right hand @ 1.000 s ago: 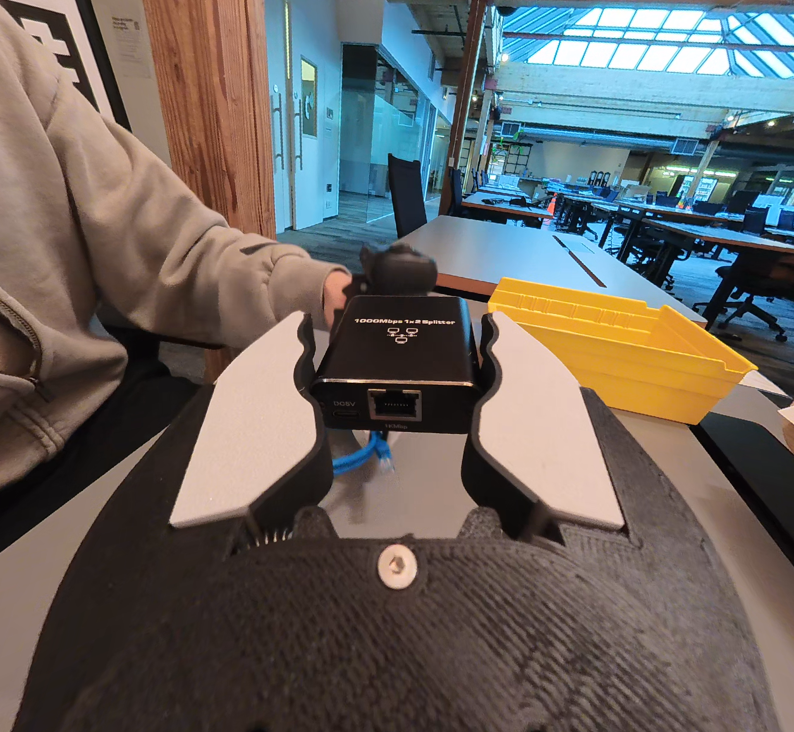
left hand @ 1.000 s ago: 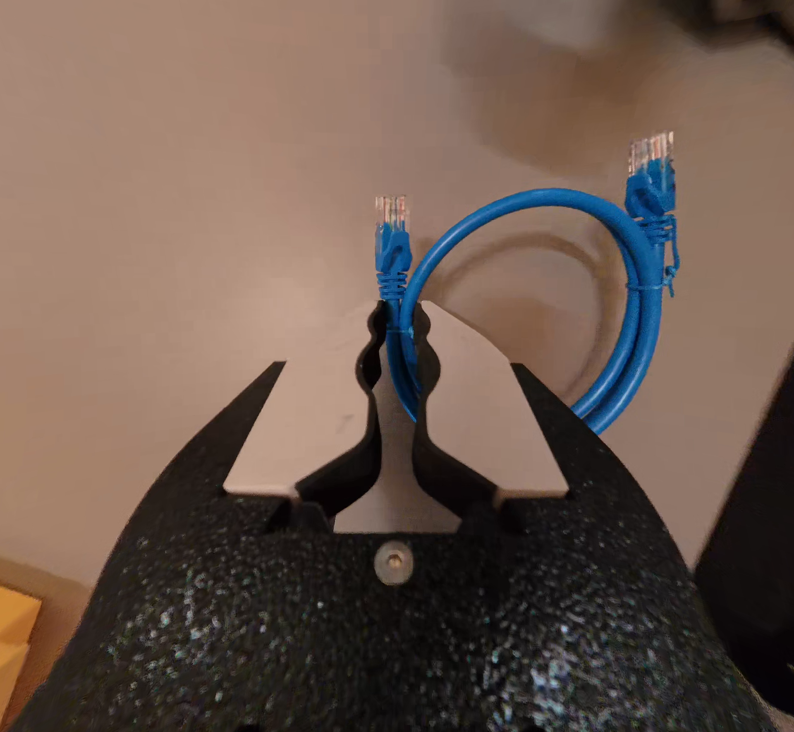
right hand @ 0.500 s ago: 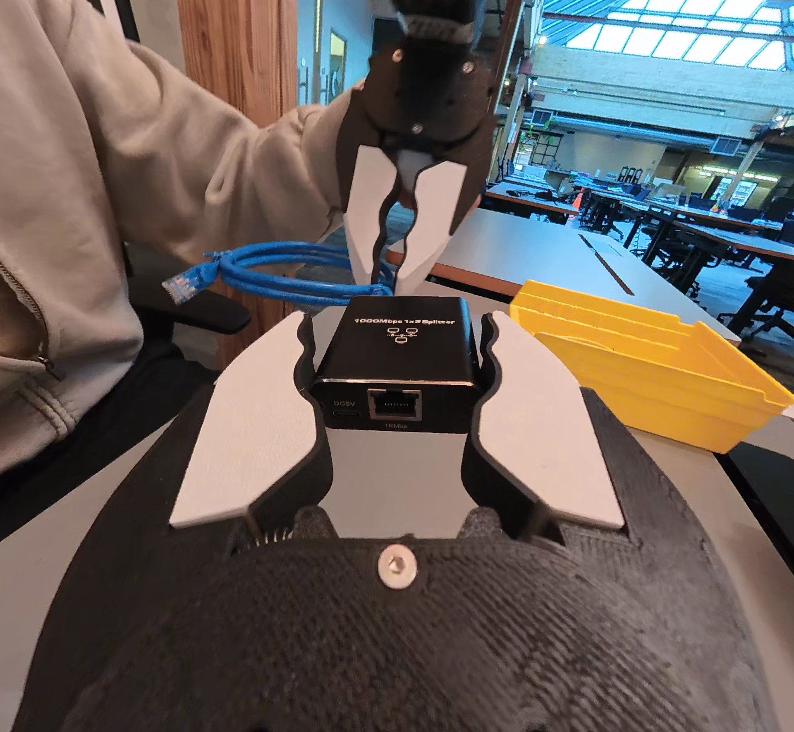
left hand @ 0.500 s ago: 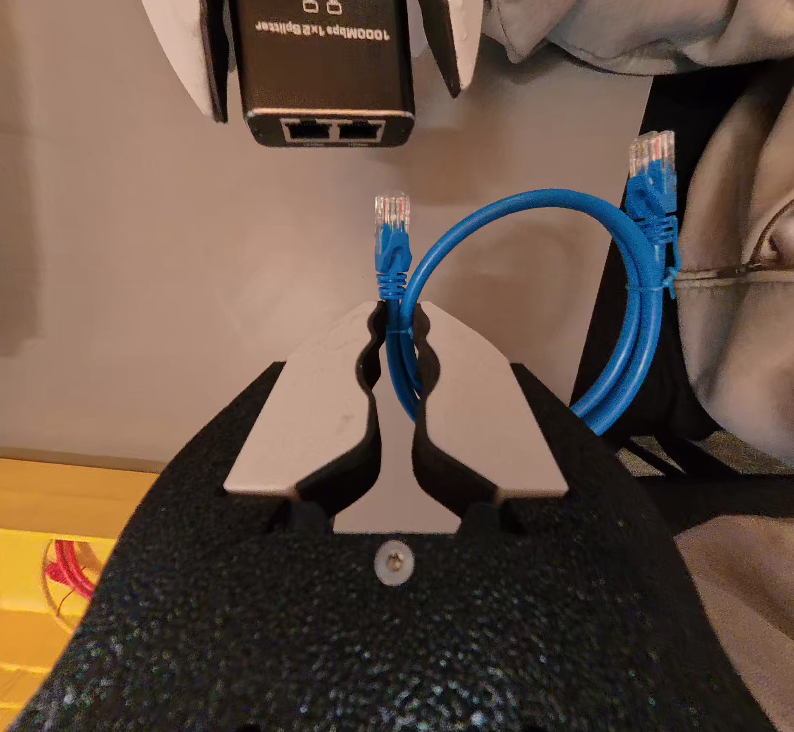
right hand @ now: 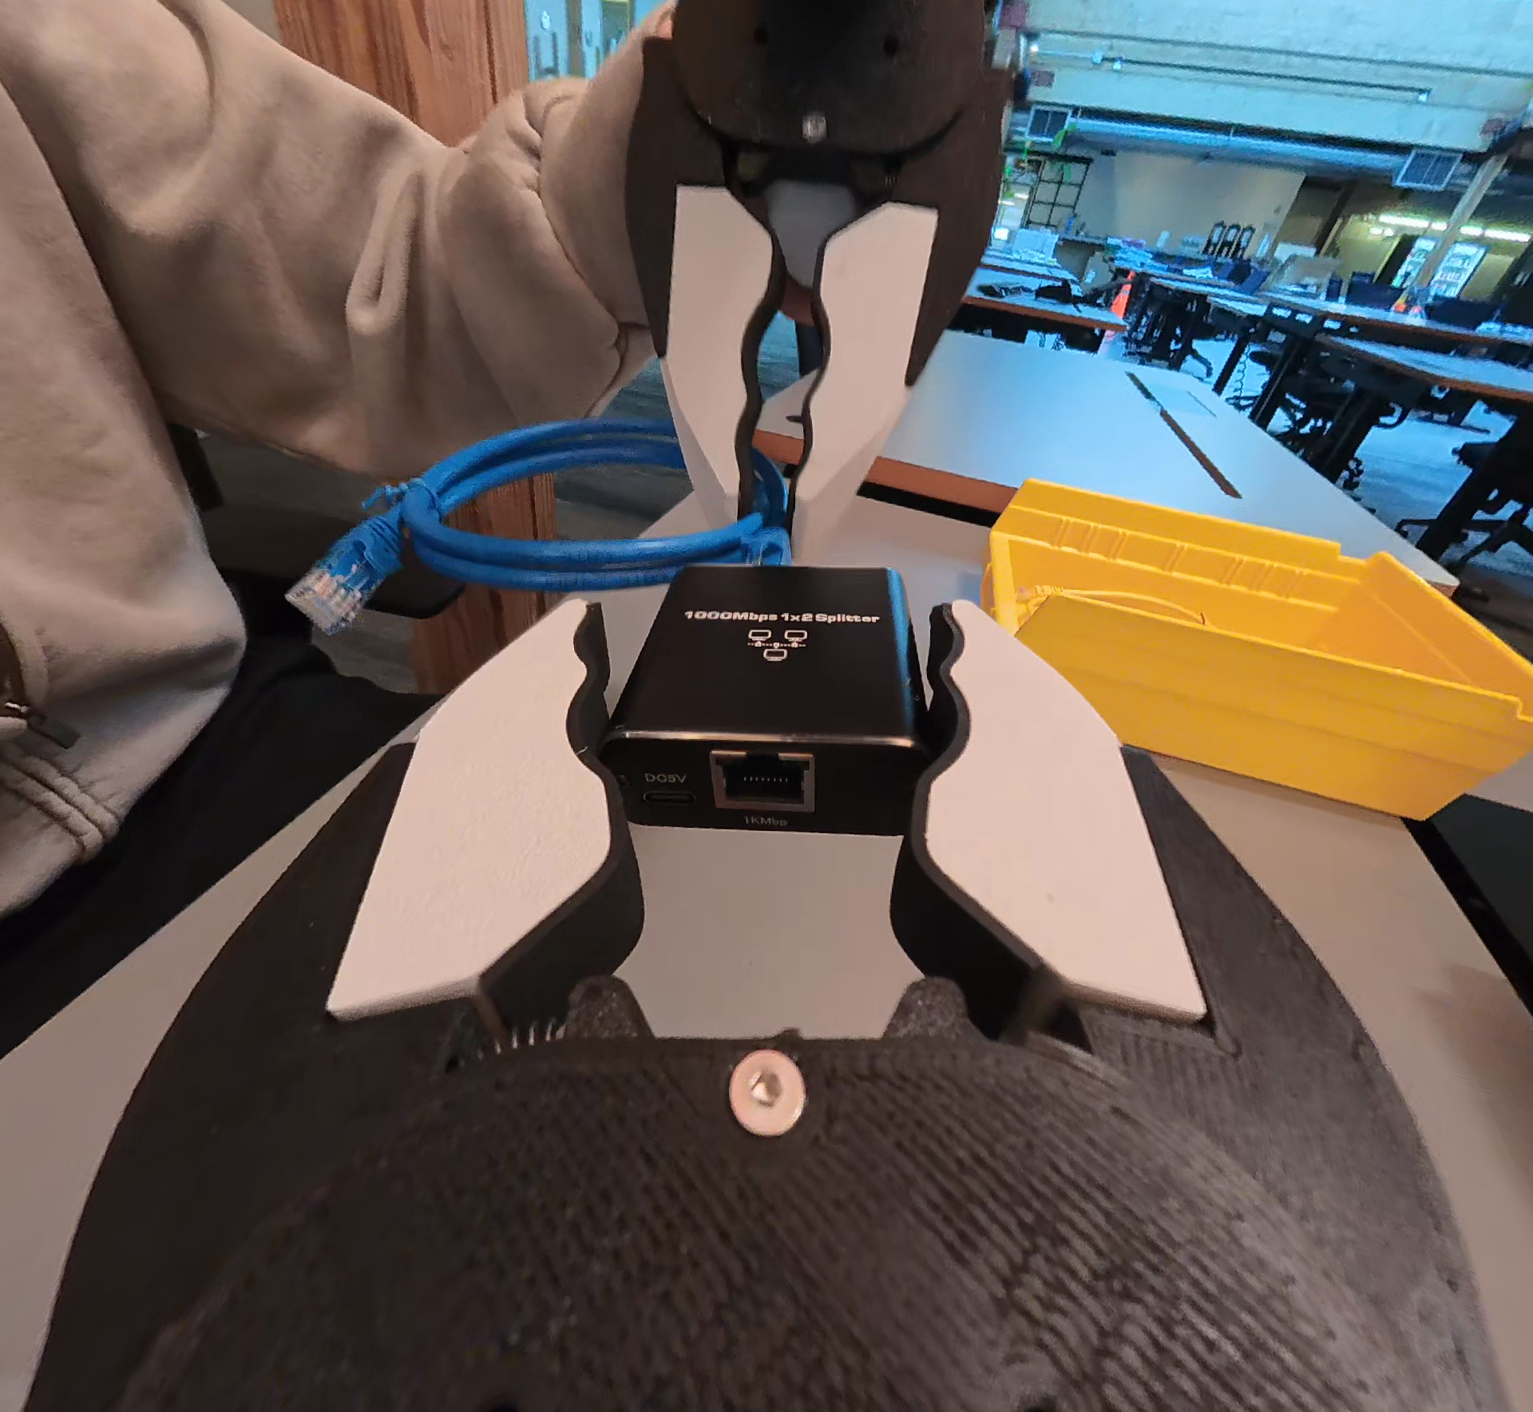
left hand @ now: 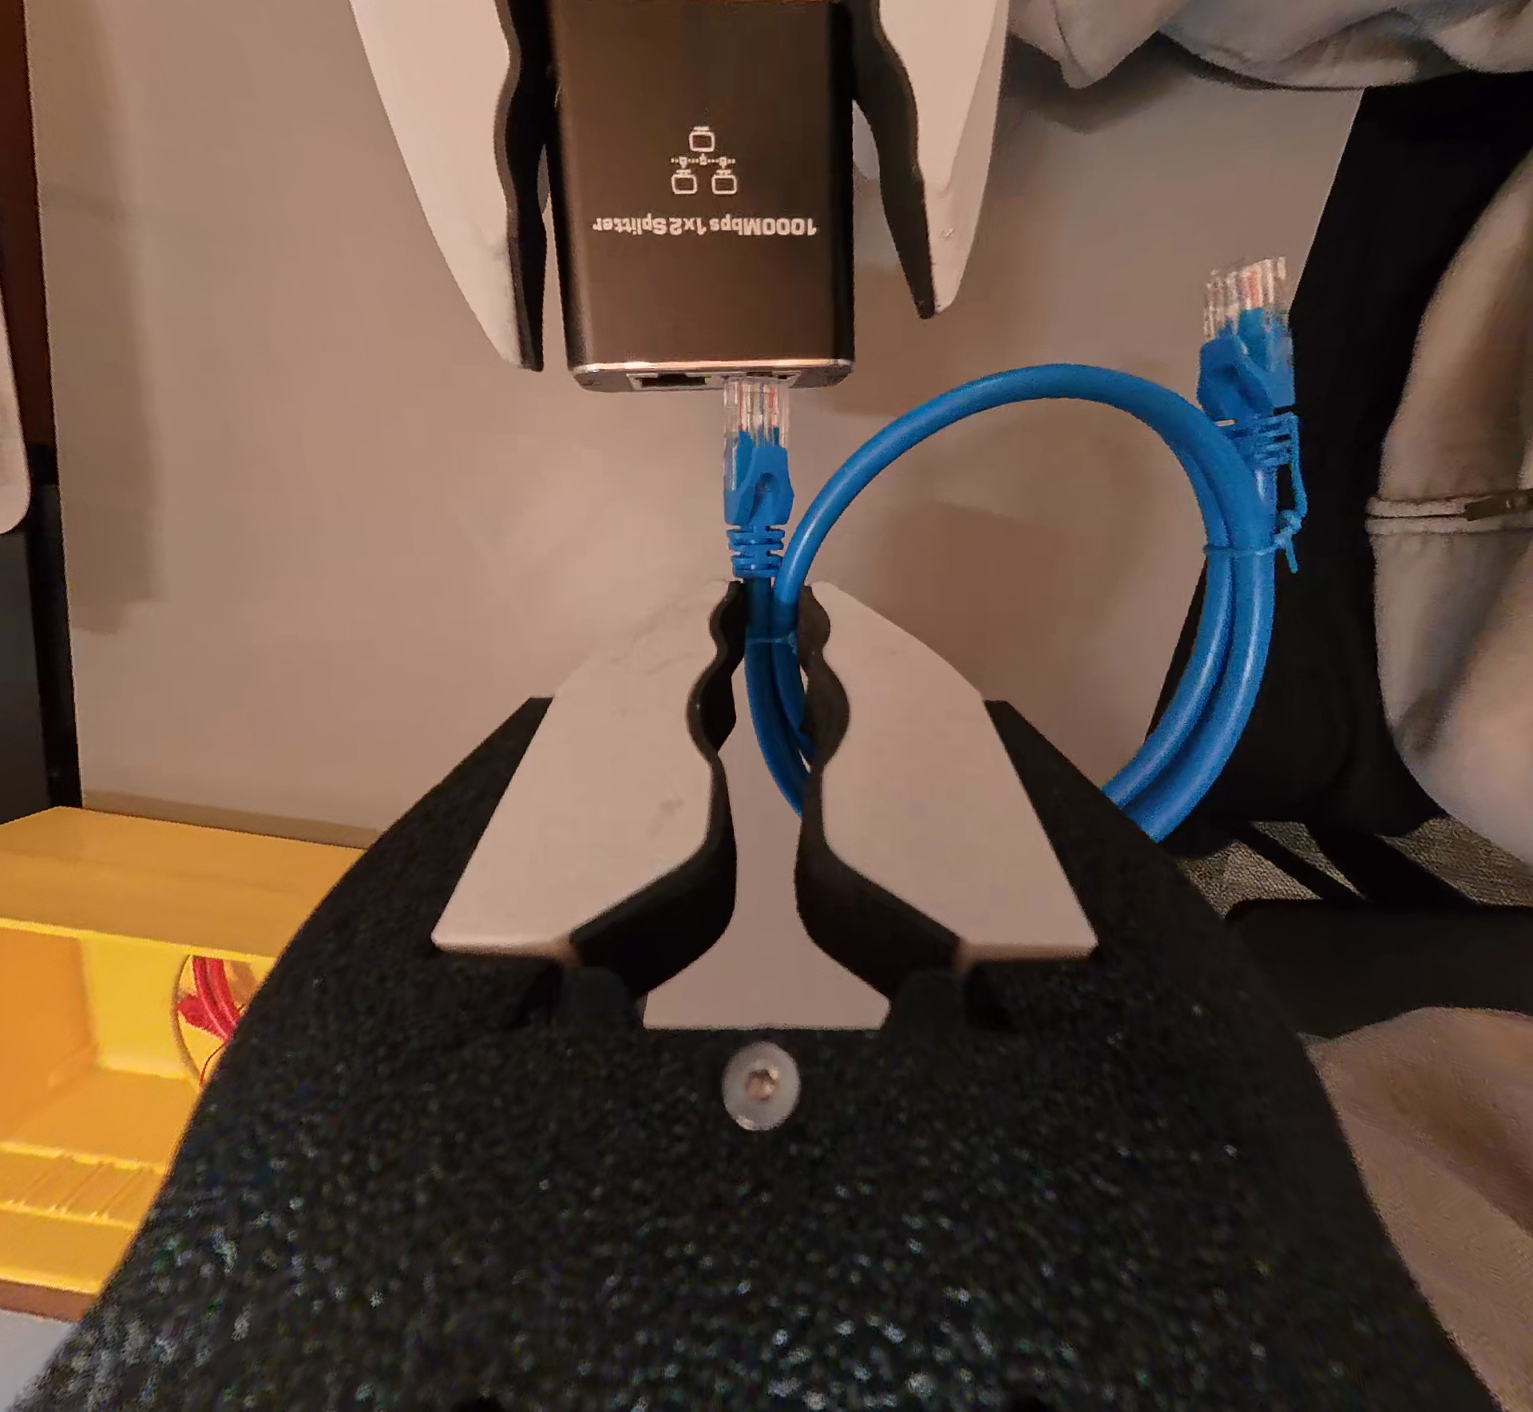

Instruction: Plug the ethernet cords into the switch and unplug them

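Grey surface (right hand: 1078, 427): carries a yellow plastic bin (right hand: 1244, 676) at the right of the right wrist view, with further desks and chairs in the open hall behind. The bin (left hand: 91, 1040) holds a coil of red cord (left hand: 203, 999), partly hidden in the left wrist view; in the right wrist view only a thin pale loop shows inside it.

Person's grey sleeve (right hand: 290, 228): reaches to the left hand-held gripper from the left of the right wrist view.

Right hand-held gripper (right hand: 767, 717): its two white-faced fingers stand moderately wide and clamp the sides of the black switch (right hand: 771, 667), held above the surface. One network port and a smaller socket face the right wrist camera; two ports face the other way.

Left hand-held gripper (left hand: 767, 609): narrowly closed on the blue ethernet cord (left hand: 1078, 543), pinching it just behind one plug. The cord is tied in a loop that hangs to one side.

Leading plug (left hand: 755, 443): its clear tip touches or just enters the right-hand port of the pair; how deep cannot be told.

Free plug (left hand: 1244, 344): points away, clear of the switch.
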